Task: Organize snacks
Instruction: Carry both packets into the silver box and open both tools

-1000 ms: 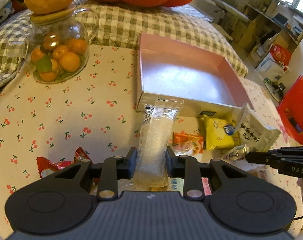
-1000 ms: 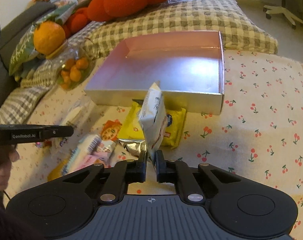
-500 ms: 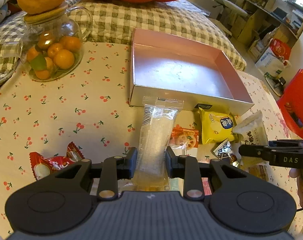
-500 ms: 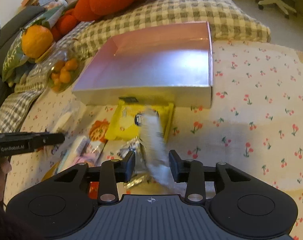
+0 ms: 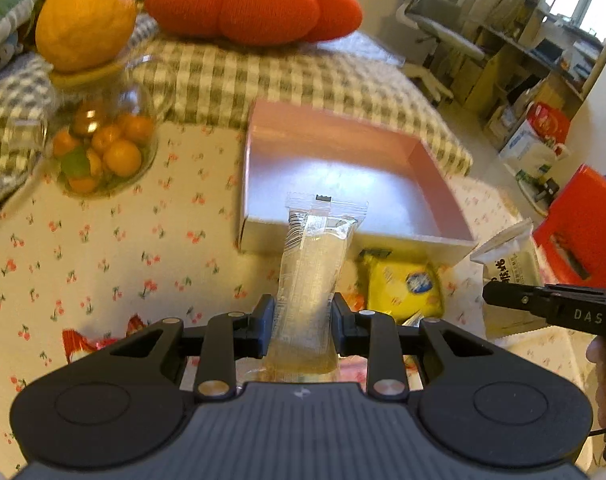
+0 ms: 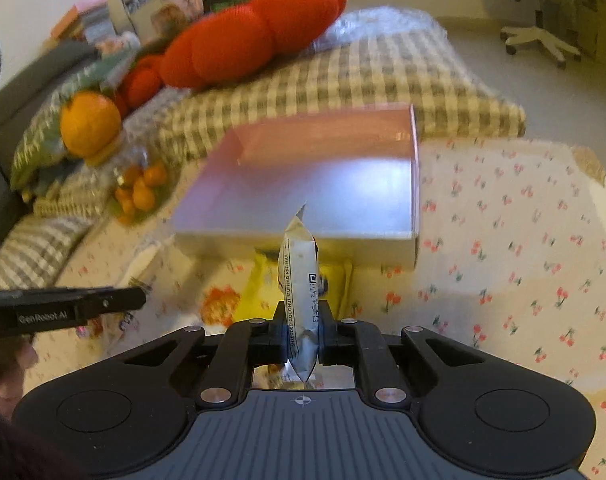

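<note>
My left gripper (image 5: 303, 316) is shut on a clear plastic snack packet (image 5: 315, 264) and holds it upright above the cloth, in front of the pink box (image 5: 423, 164). My right gripper (image 6: 302, 328) is shut on a white snack pouch (image 6: 301, 276), held on edge in front of the same pink box (image 6: 413, 184). The pouch (image 5: 511, 256) and the right gripper's finger also show at the right of the left wrist view. A yellow snack packet (image 5: 403, 284), an orange packet (image 6: 219, 300) and a red wrapped snack (image 5: 83, 346) lie on the cherry-print cloth.
A glass jar of small oranges (image 5: 99, 152) with a large orange fruit (image 5: 85, 20) on top stands at the left. A red cushion (image 5: 255, 4) lies on the checked bedding (image 5: 303, 76) behind the box. A red container (image 5: 583, 224) is at the right.
My right gripper has shut on the white pouch and lifted it upright; half a second ago its jaws were open around it. Both grippers have moved closer to the pink box.
</note>
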Tool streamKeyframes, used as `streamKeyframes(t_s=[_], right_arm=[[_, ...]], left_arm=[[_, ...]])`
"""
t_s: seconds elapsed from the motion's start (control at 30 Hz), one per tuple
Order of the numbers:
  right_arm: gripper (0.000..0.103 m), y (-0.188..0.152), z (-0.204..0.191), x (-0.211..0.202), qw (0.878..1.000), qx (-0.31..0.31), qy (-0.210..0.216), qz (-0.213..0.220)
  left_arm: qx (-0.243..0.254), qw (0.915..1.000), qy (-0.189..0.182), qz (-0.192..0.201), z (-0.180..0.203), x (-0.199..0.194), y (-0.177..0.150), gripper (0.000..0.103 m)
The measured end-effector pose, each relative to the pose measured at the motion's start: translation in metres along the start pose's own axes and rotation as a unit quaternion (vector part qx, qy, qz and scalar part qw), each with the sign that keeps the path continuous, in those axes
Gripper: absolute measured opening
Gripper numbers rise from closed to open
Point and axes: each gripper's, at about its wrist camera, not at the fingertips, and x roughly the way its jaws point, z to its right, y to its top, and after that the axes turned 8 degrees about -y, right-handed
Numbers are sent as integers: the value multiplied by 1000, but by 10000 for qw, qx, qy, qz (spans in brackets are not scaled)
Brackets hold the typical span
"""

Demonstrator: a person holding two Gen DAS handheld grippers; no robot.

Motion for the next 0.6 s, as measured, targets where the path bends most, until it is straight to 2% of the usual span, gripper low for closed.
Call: streamKeyframes(t_s=[0.1,0.23,0.4,0.6], right_arm=[[12,11,3,-3,9997,200,41,93],[12,29,6,8,9993,323,-115,114],[12,52,10,31,9984,519,-200,127],[12,74,7,62,9982,456,-387,73]], left_arm=[[25,10000,23,70,4,2,11,26],[-28,9999,102,126,5,15,33,26],[57,9996,221,145,9,37,54,26],[179,9991,321,197,9,67,72,26]])
